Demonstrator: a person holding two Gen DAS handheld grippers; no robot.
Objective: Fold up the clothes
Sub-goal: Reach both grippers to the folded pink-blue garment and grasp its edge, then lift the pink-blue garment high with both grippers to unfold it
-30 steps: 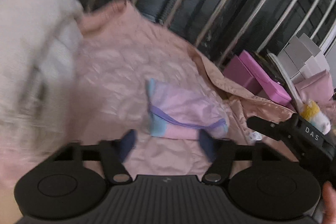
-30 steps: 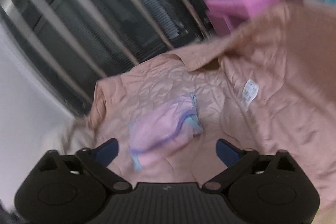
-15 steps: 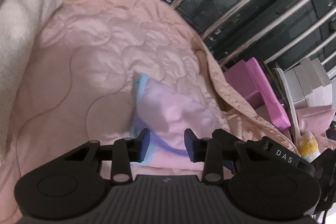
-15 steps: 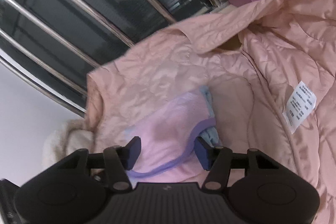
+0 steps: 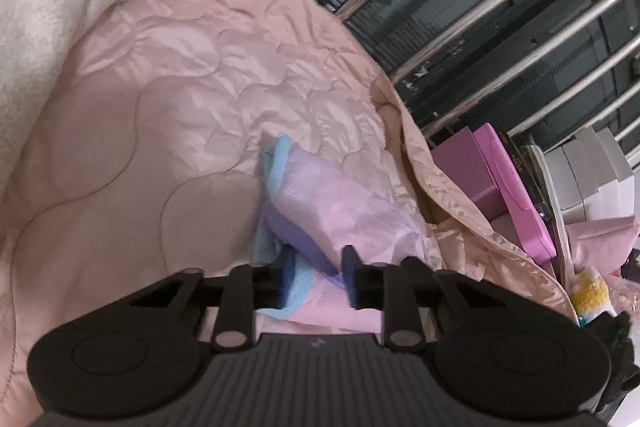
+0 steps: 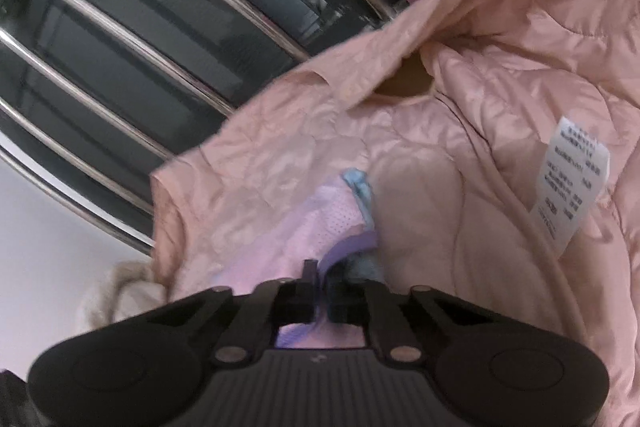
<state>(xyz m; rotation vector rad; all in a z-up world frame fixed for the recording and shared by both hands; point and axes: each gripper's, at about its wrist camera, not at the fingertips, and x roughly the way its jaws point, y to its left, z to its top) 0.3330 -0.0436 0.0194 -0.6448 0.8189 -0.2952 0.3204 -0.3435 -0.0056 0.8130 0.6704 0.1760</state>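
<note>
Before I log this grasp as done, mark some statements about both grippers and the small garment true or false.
1. The right gripper is shut on the pastel garment. True.
2. The left gripper is wide open above bare cloth. False: its fingers are narrowed with the pastel garment's edge between them.
3. The pastel garment lies on the pink quilted jacket. True.
4. The white care label is sewn to the pastel garment. False: it is on the jacket.
</note>
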